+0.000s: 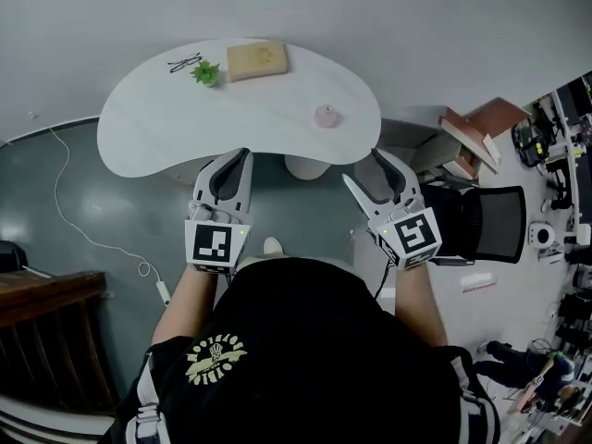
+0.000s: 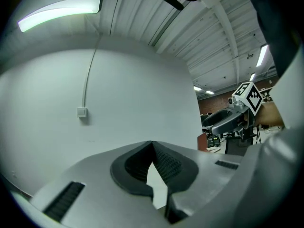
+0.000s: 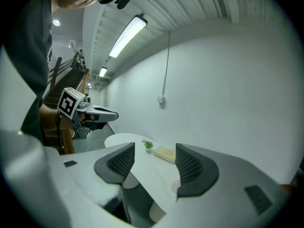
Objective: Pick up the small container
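The small pink container (image 1: 326, 116) stands on the white curved table (image 1: 157, 118), near its right front edge. Both grippers hang in front of the table, short of its edge and apart from the container. My left gripper (image 1: 244, 155) is shut and holds nothing; its pads (image 2: 164, 163) meet in the left gripper view, which faces a bare wall. My right gripper (image 1: 365, 167) is open and empty. Between its pads (image 3: 190, 167) in the right gripper view the table (image 3: 142, 167) shows, with the container (image 3: 175, 187) partly hidden behind the right jaw.
On the table's far side lie glasses (image 1: 184, 62), a small green plant (image 1: 205, 72) and a tan box (image 1: 257, 60). A black chair (image 1: 490, 222) and a brown shelf (image 1: 476, 128) stand to the right. A white cable (image 1: 83, 229) runs over the floor on the left.
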